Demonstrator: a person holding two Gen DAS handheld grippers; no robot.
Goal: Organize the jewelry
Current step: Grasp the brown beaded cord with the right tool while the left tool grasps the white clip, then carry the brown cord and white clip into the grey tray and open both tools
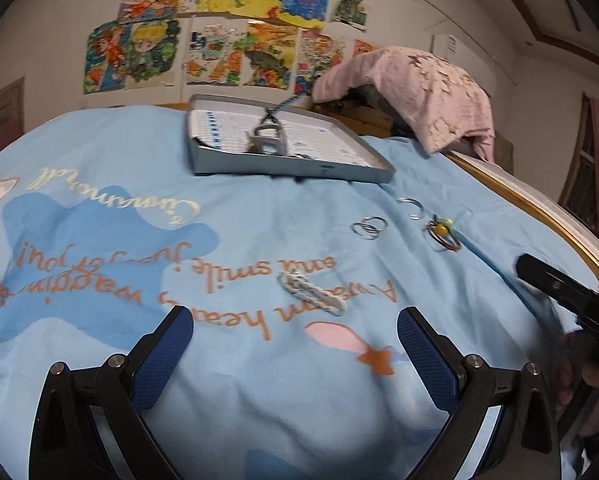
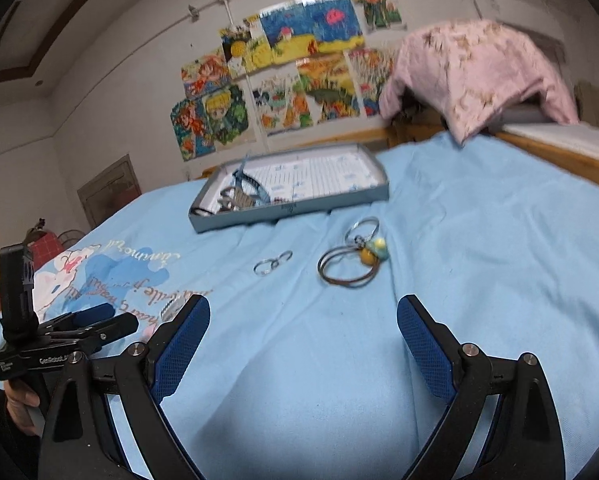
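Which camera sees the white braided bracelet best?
The left wrist view: the white braided bracelet lies whole on the blue bedsheet, just ahead of the open left gripper. In the right wrist view, a gripper finger hides nearly all of it.

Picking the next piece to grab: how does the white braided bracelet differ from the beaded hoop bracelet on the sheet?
The white braided bracelet is a thick, pale woven band lying stretched flat; the beaded hoop bracelet is thin dark loops lying open and round. The braided one is plain, the hoop one carries yellow and green beads. Both lie loose on the blue sheet, outside the tray.
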